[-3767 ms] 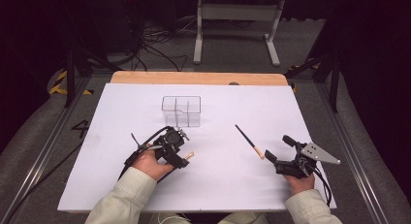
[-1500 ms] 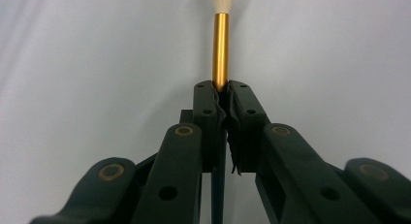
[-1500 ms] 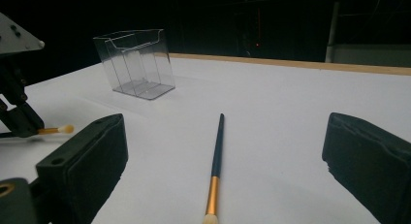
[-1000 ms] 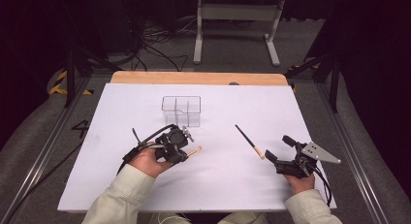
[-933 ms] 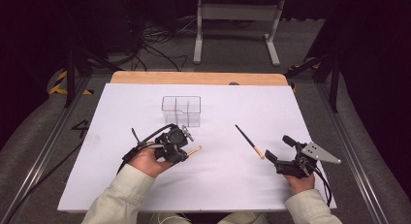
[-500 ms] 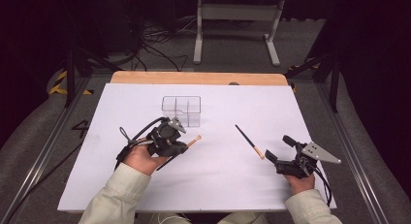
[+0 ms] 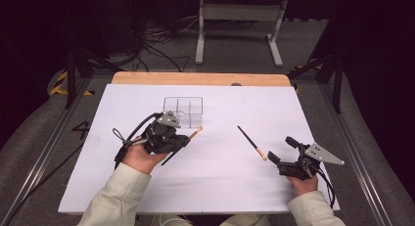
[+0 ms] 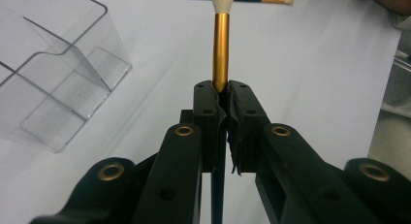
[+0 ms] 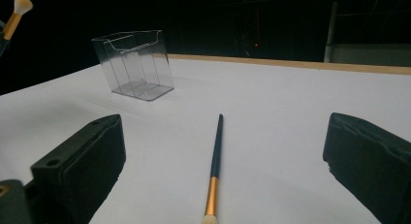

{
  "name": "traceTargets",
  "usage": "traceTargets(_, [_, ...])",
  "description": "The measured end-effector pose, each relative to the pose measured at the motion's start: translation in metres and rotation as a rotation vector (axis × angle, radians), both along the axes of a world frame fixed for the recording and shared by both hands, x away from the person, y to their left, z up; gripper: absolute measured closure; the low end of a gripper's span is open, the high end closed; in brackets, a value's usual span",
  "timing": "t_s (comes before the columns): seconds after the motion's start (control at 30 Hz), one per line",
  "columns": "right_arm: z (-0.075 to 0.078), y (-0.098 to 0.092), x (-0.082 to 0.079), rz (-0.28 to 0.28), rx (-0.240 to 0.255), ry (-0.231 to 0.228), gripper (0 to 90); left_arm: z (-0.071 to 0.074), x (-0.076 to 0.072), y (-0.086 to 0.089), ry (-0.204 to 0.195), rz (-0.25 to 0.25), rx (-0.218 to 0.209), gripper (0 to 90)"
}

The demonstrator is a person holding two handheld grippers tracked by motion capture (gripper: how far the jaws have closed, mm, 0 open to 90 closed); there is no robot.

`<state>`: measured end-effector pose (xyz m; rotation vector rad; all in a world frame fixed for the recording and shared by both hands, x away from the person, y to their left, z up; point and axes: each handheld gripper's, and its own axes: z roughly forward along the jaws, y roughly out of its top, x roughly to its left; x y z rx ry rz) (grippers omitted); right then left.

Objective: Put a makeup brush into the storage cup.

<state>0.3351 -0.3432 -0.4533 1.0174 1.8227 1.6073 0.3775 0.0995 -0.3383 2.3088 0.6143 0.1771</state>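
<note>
Item: makeup brush (image 8: 221,37), gold ferrule; left gripper (image 7: 180,141) jaws pinching its handle. Change vs. a sec ago: brush now lifting off tabletop (image 7: 220,187), closing on clear organizer (image 7: 183,111); drop-in likely next. Right gripper (image 7: 280,150) jaws spread, idling by 2nd brush (image 9: 214,173), lying flat.

The left gripper (image 7: 188,139) is held just above the table in the left hand (image 7: 142,157), jaws clamped tight and pointed forward and to the right. The right gripper (image 7: 282,150) is kept low at the near right in the right hand (image 7: 301,182), jaws spread wide apart, nothing gripped.
</note>
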Motion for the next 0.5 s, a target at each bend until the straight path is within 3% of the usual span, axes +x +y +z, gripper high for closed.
traceTargets(0.3, [0.000,0.000,0.000,0.002,0.001,0.000,1.8,0.007,-0.002,0.010,-0.070,0.020,-0.105,83.0])
traceTargets(0.5, [0.000,0.000,0.000,0.002,0.002,0.000,1.8,0.011,-0.002,0.017,-0.117,0.037,-0.207,83.0])
